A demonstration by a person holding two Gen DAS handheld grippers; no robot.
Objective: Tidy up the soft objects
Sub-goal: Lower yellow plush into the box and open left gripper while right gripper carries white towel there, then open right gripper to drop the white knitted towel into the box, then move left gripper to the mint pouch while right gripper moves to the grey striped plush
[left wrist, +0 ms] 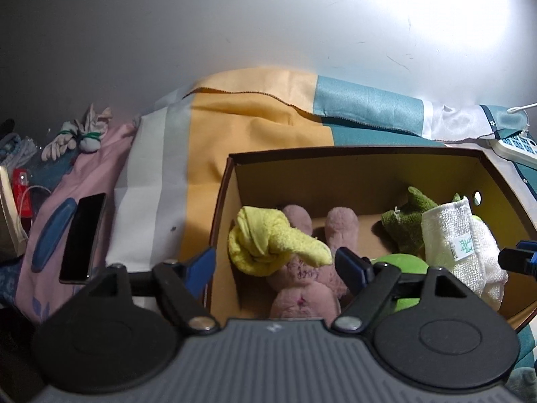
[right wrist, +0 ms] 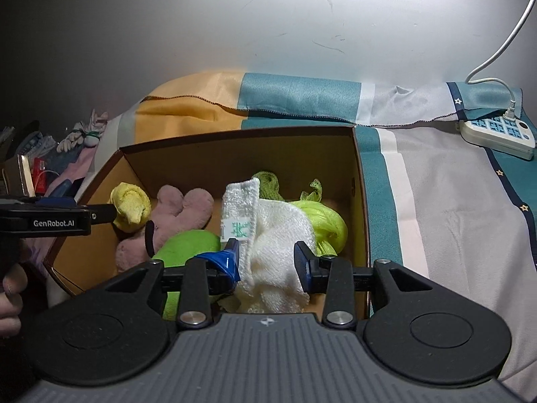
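An open cardboard box (left wrist: pixel 362 181) (right wrist: pixel 235 154) sits on a striped cloth. It holds a knotted yellow cloth (left wrist: pixel 268 245) (right wrist: pixel 131 206), a pink plush toy (left wrist: pixel 302 285) (right wrist: pixel 181 211), a dark green cloth (left wrist: pixel 407 221), a lime green item (right wrist: pixel 319 218) and a white knit cloth (left wrist: pixel 470 255) (right wrist: pixel 275 262). My left gripper (left wrist: pixel 273 263) is open over the box's left side, its fingers either side of the yellow cloth. My right gripper (right wrist: pixel 266 262) stands open around the white cloth; its jaws do not press it.
A black phone (left wrist: pixel 82 238) lies on pink fabric left of the box. Tied gloves (left wrist: pixel 77 136) lie at the far left. A white power strip (right wrist: pixel 496 134) with a cable lies at the right. A wall stands behind.
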